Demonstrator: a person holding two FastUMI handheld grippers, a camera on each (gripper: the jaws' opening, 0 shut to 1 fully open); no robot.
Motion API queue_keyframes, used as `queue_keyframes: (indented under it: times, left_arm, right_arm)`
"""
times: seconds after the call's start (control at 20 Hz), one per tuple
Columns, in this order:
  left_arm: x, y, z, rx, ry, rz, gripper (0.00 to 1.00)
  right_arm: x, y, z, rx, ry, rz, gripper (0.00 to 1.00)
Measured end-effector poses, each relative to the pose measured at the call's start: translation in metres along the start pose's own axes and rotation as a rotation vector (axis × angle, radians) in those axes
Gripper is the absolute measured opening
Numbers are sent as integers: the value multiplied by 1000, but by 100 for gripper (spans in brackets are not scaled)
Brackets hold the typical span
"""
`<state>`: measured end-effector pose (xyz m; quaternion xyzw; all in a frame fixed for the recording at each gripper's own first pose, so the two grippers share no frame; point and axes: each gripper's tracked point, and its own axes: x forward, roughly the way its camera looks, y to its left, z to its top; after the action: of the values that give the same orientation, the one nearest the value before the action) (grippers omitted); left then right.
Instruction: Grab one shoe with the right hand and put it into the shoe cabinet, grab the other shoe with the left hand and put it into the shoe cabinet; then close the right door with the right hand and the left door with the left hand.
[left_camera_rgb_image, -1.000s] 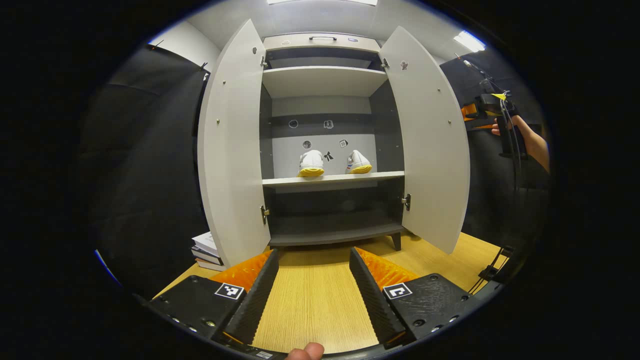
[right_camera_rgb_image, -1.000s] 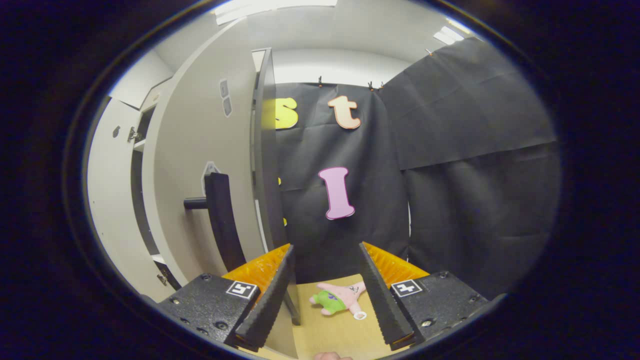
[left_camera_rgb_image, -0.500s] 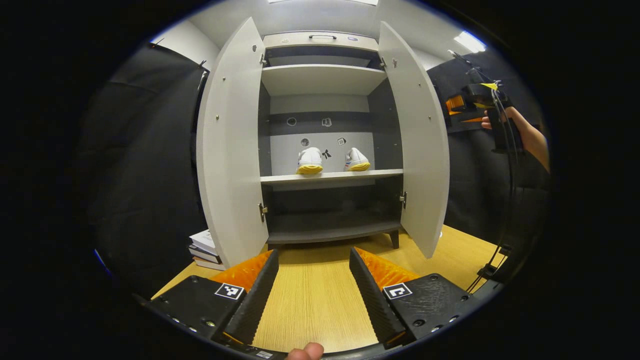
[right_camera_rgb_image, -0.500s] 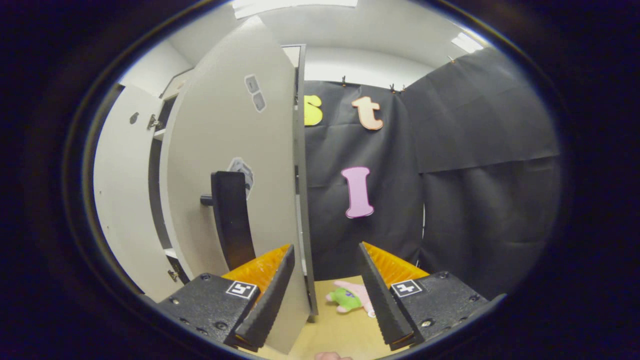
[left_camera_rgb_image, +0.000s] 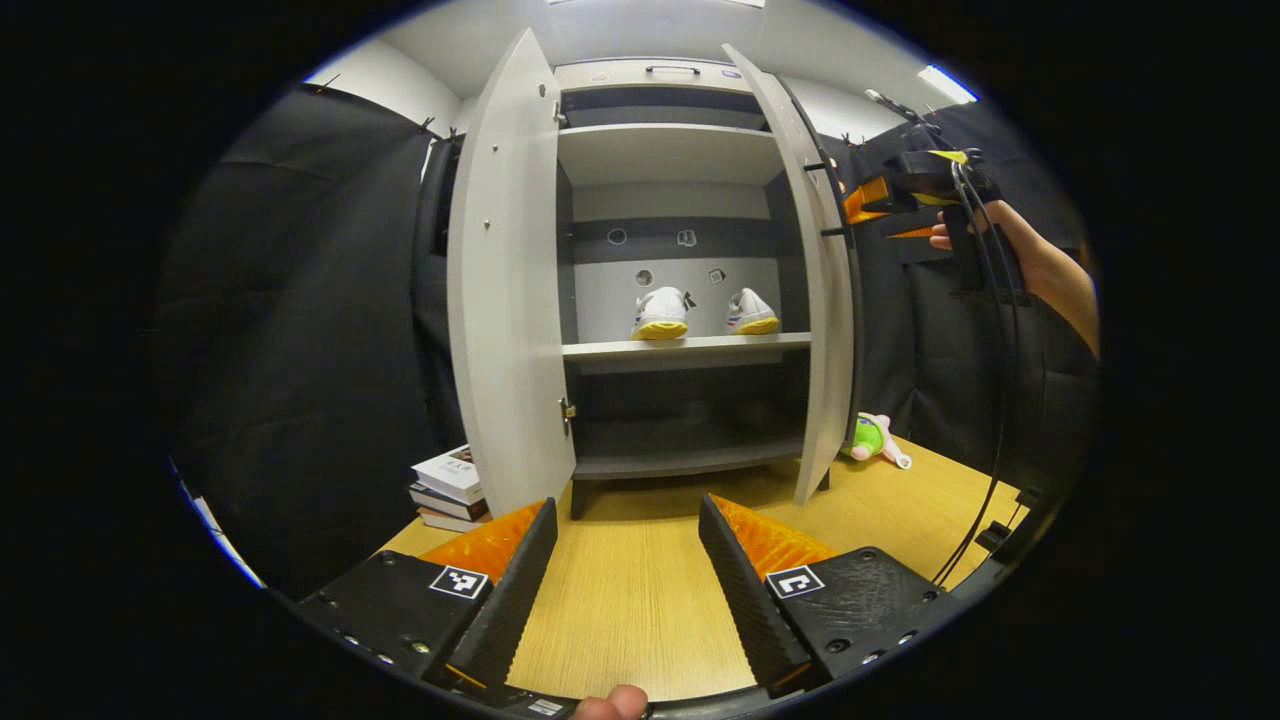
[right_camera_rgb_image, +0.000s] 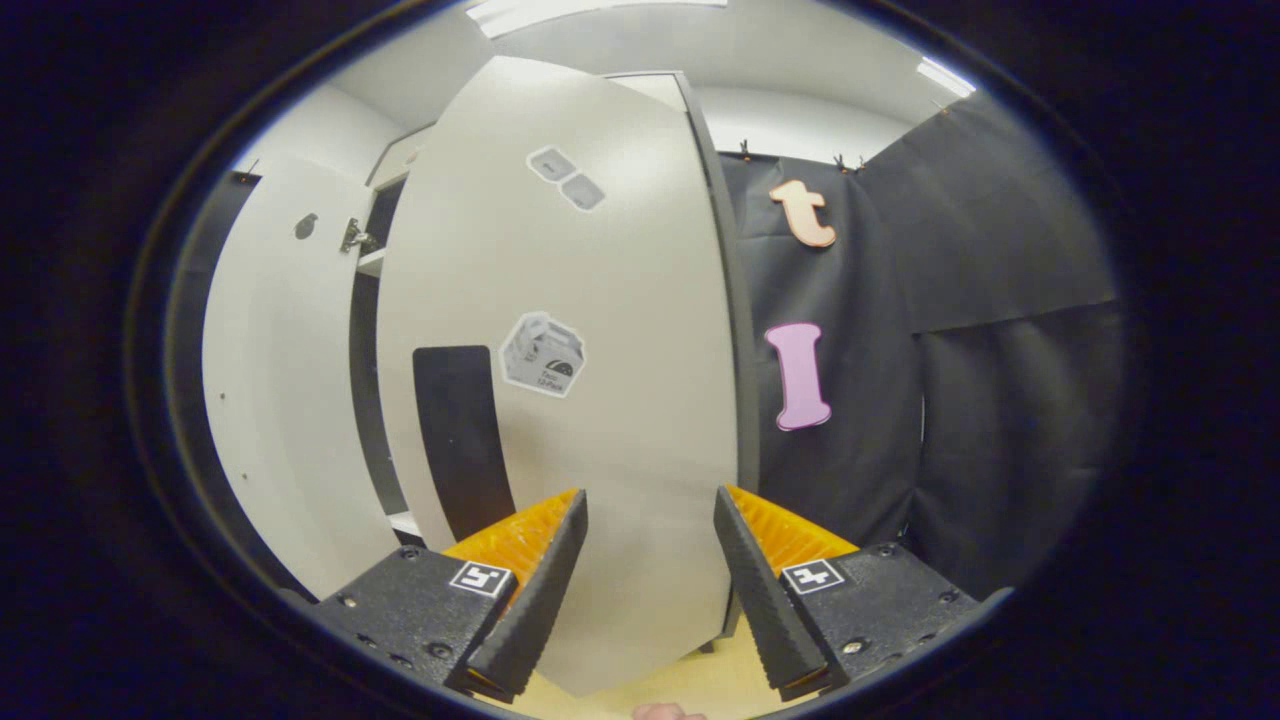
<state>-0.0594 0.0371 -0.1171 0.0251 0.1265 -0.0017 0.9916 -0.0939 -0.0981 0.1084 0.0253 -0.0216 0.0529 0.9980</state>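
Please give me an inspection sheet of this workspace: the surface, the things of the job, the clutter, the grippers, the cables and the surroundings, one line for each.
Surface: wooden floor, bare in front of the shoe cabinet.
Job's things: two shoes side by side on the middle shelf; left door wide open; right door partly swung in, not shut.
Clutter: stack of books left of the cabinet; plush toy on the floor behind the right door.
Grippers: left gripper open, holding nothing; right gripper open, facing the right door's outer face beside its black handle.
Cables: black cable hanging from the right gripper.
Surroundings: black cloth walls, ceiling lights.
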Motion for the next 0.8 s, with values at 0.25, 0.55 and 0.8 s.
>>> queue_keyframes:
  times: [0.25,0.55,0.8]
  left_arm:
    - [-6,12,-3,-13,11,32,86]
    - [-9,10,-4,-20,9,28,85]
    - [-11,-2,-2,-55,11,2,86]
  right_arm:
    - [0,5,9,-32,-26,-8,84]
    - [-48,-5,8,-82,-74,-24,85]
    - [-98,4,-29,-115,-88,-12,85]
